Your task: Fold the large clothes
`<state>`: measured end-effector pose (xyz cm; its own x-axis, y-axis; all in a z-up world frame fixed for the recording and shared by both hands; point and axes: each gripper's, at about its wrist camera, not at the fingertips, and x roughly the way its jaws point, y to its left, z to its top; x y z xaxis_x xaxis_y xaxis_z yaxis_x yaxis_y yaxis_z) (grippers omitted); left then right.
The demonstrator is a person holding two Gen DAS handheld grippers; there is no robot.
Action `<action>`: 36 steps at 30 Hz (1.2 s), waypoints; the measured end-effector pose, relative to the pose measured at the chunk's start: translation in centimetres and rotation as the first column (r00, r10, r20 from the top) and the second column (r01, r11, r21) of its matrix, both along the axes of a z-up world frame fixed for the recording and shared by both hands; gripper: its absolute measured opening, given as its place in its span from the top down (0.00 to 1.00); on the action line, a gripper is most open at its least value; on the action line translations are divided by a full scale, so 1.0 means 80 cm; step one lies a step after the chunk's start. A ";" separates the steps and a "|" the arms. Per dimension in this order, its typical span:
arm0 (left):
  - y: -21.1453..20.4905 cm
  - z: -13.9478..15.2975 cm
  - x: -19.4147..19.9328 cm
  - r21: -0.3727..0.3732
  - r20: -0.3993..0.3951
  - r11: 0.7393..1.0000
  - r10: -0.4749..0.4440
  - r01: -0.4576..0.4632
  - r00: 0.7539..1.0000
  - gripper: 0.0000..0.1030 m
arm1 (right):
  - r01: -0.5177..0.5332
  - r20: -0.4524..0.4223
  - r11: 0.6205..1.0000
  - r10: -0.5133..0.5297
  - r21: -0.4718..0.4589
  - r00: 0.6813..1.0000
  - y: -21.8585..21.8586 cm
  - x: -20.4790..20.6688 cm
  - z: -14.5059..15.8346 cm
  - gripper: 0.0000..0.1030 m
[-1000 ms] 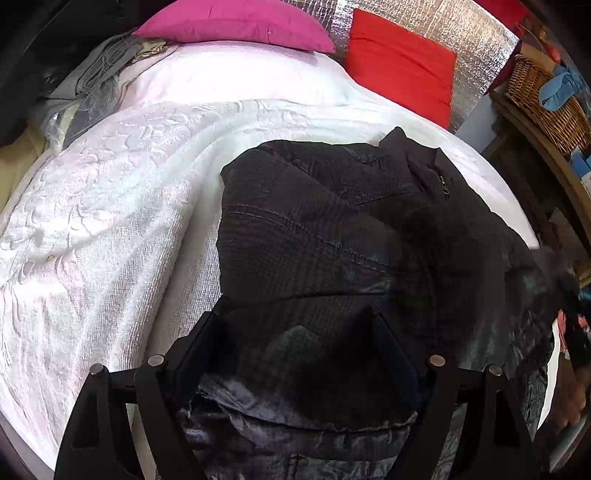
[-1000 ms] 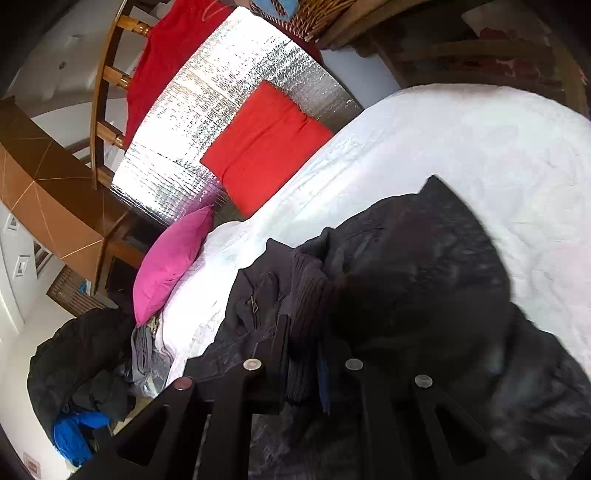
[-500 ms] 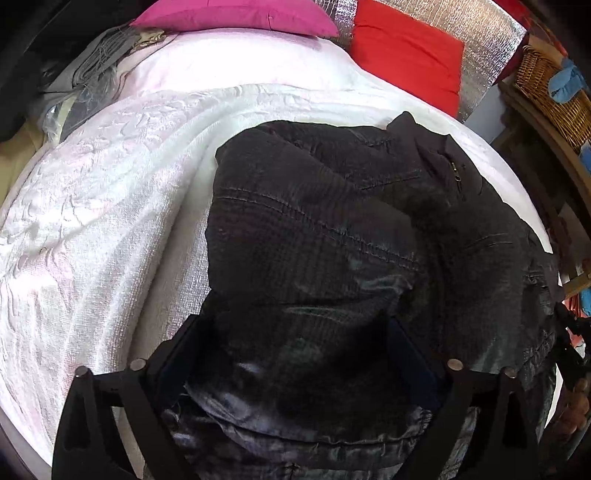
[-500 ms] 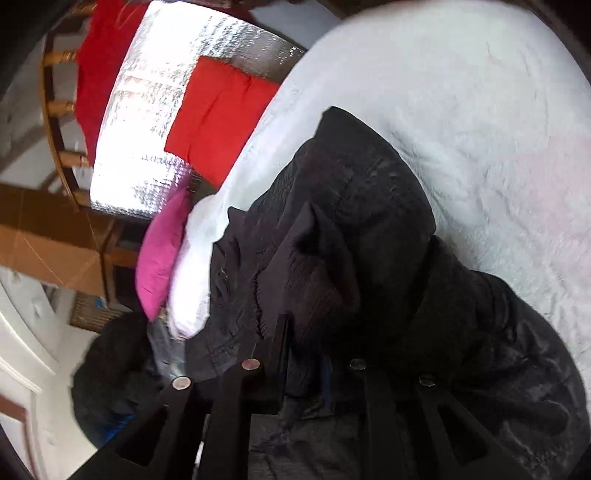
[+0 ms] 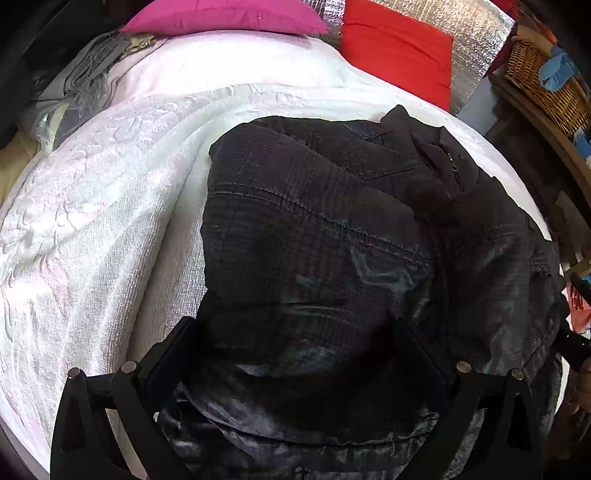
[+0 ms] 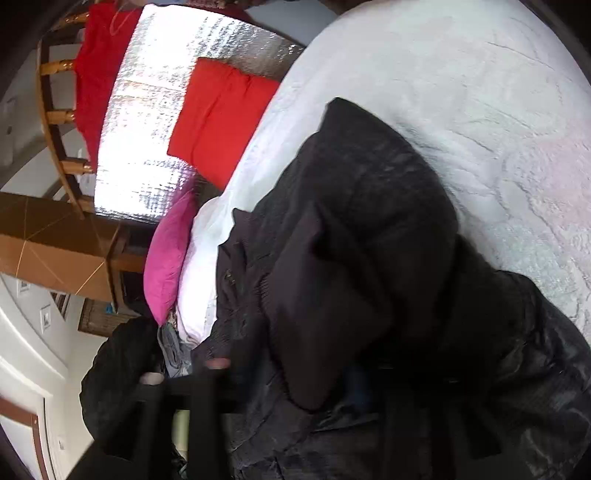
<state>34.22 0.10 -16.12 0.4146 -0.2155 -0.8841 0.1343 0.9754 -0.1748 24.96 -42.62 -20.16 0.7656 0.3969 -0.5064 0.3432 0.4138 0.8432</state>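
Nearest the left wrist camera, the left gripper (image 5: 295,354) stands with its jaws spread wide, having just been opening; a fold of the black jacket (image 5: 332,240) bulges up between the fingers (image 5: 173,350), but the pads do not press on it. In the right wrist view the right gripper (image 6: 299,384) is blurred; its jaws have just been opening too, and a dark flap of the jacket (image 6: 351,277) lies loosely between them — no grip is visible.

The jacket sits bunched in a heap on the white bedspread (image 5: 92,221), close to the near edge of the bed and toward its right side, its shiny lining showing at the bottom and its zipped collar turned to the far side.

Beyond it, bare bedspread runs to the head of the bed, where a pink pillow (image 5: 221,16) and a red pillow (image 5: 399,48) lean against a silver foil panel (image 6: 147,122). Grey clothes (image 5: 81,81) lie at the far left corner — a wicker basket (image 5: 543,85) stands off the bed to the right.
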 end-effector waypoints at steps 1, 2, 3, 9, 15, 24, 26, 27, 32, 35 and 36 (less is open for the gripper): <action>0.002 0.003 0.000 0.002 0.000 1.000 0.010 -0.010 1.000 0.00 | -0.011 0.014 1.000 0.012 -0.010 1.000 0.005 0.002 0.004 0.34; 0.006 0.006 0.000 0.011 0.006 1.000 0.027 -0.027 1.000 0.00 | -0.018 0.015 0.999 0.019 -0.032 1.000 0.008 0.003 0.008 0.34; 0.010 0.011 -0.001 0.020 0.016 0.999 0.045 -0.045 0.999 0.00 | -0.025 0.008 0.997 0.025 -0.069 1.000 0.014 0.005 0.010 0.34; 0.034 0.028 0.005 0.002 0.073 0.989 0.145 -0.145 0.987 0.00 | 0.007 -0.038 0.988 -0.013 -0.155 0.999 0.017 0.008 0.003 0.78; 0.046 0.037 0.010 0.012 0.112 0.981 0.189 -0.192 0.976 0.00 | 0.062 0.008 0.948 -0.063 -0.312 0.998 0.025 -0.004 0.034 0.83; 0.038 0.008 0.017 -0.108 -0.041 0.983 0.143 -0.147 0.989 0.00 | 0.018 -0.062 0.931 -0.044 -0.365 0.997 0.022 -0.010 0.039 0.83; 0.030 0.008 0.016 -0.134 -0.034 0.984 0.116 -0.119 0.993 0.08 | -0.002 -0.120 0.958 -0.034 -0.285 0.992 0.012 -0.009 0.018 0.83; 0.025 0.012 0.014 -0.130 -0.010 0.986 0.107 -0.108 0.994 0.24 | 0.007 -0.118 0.975 -0.034 -0.221 0.992 0.004 -0.011 0.011 0.83; 0.010 0.027 0.003 -0.072 0.080 0.991 0.119 -0.114 0.990 0.58 | 0.026 -0.089 0.998 -0.030 -0.049 0.996 -0.019 -0.018 -0.003 0.81; 0.020 0.034 -0.002 -0.105 0.098 0.985 0.149 -0.139 0.984 0.70 | 0.033 -0.086 0.999 -0.034 -0.010 0.996 -0.022 -0.019 -0.010 0.80; 0.023 0.037 -0.003 -0.116 0.108 0.982 0.160 -0.147 0.981 0.73 | 0.038 -0.083 0.999 -0.038 -0.001 0.996 -0.022 -0.018 -0.012 0.80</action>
